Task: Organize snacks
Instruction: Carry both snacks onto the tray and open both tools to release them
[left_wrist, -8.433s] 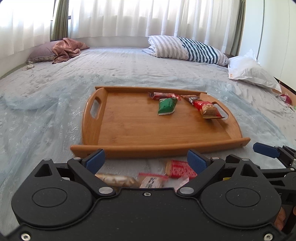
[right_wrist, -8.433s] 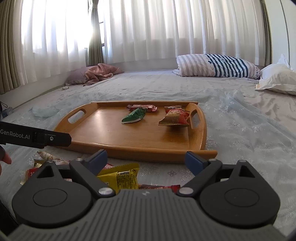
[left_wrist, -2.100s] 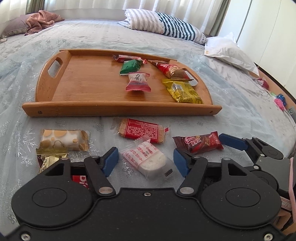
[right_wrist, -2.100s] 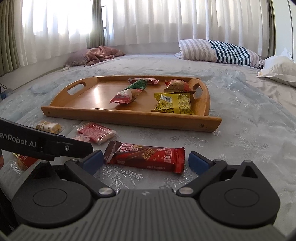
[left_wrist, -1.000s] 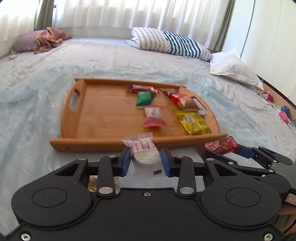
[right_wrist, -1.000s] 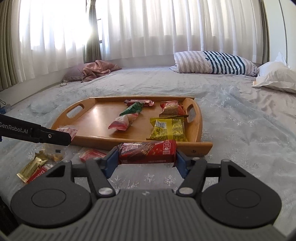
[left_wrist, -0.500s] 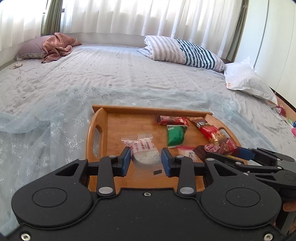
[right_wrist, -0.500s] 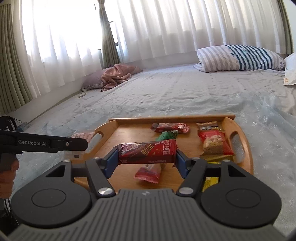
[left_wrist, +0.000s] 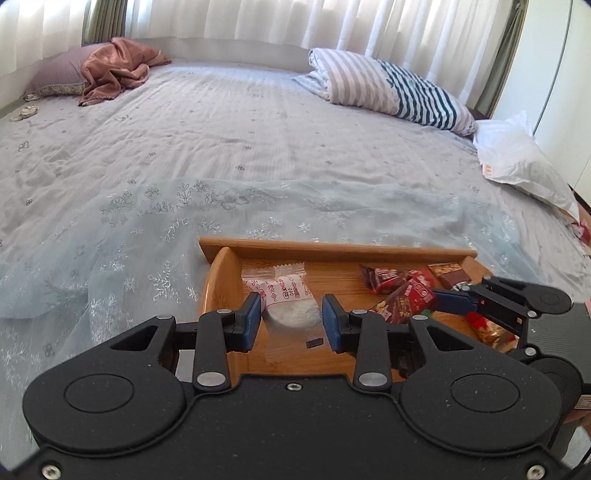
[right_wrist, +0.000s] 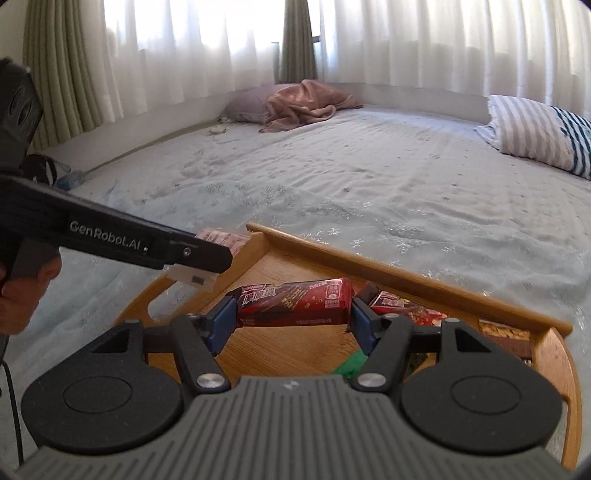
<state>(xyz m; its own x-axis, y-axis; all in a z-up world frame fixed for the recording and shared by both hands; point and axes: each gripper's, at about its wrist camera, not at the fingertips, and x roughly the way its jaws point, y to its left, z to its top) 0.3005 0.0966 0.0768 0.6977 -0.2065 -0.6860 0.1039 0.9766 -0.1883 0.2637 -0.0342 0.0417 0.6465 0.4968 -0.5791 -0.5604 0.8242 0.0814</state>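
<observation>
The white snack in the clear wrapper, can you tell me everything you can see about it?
The white snack is a round, pale cake sealed in a clear plastic wrapper with red printed characters and crimped ends. It looks soft and powdery. The left gripper pinches it from both sides with its blue pads, holding it up above the left end of the wooden tray. Nothing else touches it. From the right wrist view only its clear wrapper edge shows.

1. The right gripper (right_wrist: 293, 319) clamps a dark red snack bar (right_wrist: 295, 302) crosswise above the wooden tray (right_wrist: 406, 282).
2. The left gripper (right_wrist: 207, 264) reaches in from the left, over the tray's corner, carrying a clear-wrapped packet (right_wrist: 218, 236).
3. More wrapped snacks (right_wrist: 402, 304) lie in the tray, on the bed (right_wrist: 369, 177).
</observation>
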